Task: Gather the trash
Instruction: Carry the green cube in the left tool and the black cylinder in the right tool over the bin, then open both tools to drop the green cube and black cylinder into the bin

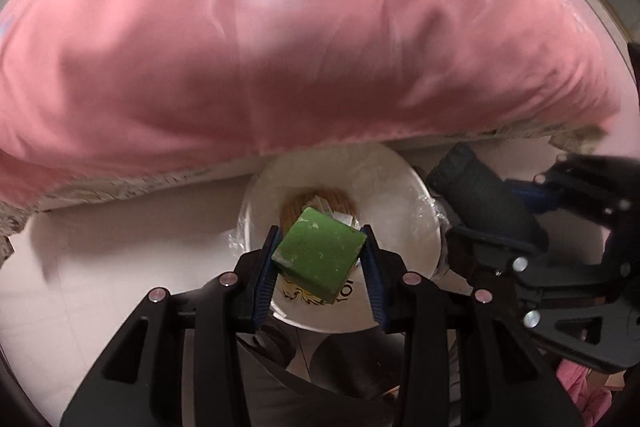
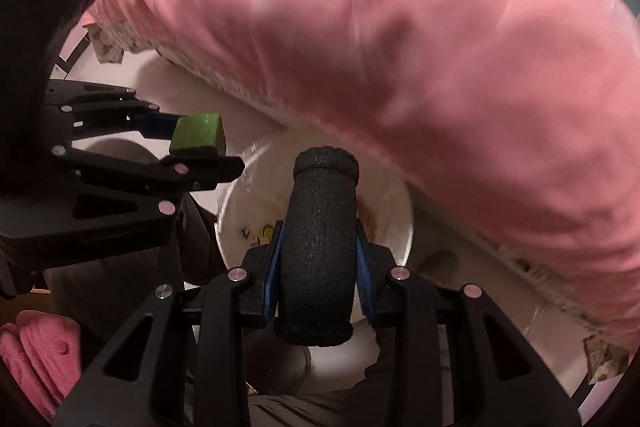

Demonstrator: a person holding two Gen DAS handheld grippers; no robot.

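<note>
Drop-off step: above the white bin (image 1: 404,211), the left gripper (image 1: 320,259) clamped a green block (image 1: 318,251), the right gripper (image 2: 320,259) a black foam roll (image 2: 318,251). Next, jaws should release.

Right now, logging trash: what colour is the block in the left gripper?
Green block, clearest in the left wrist view.

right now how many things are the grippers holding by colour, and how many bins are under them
green block, in the left gripper: 1
black foam roll, in the right gripper: 1
white bin, below both: 1
total: 3
</note>
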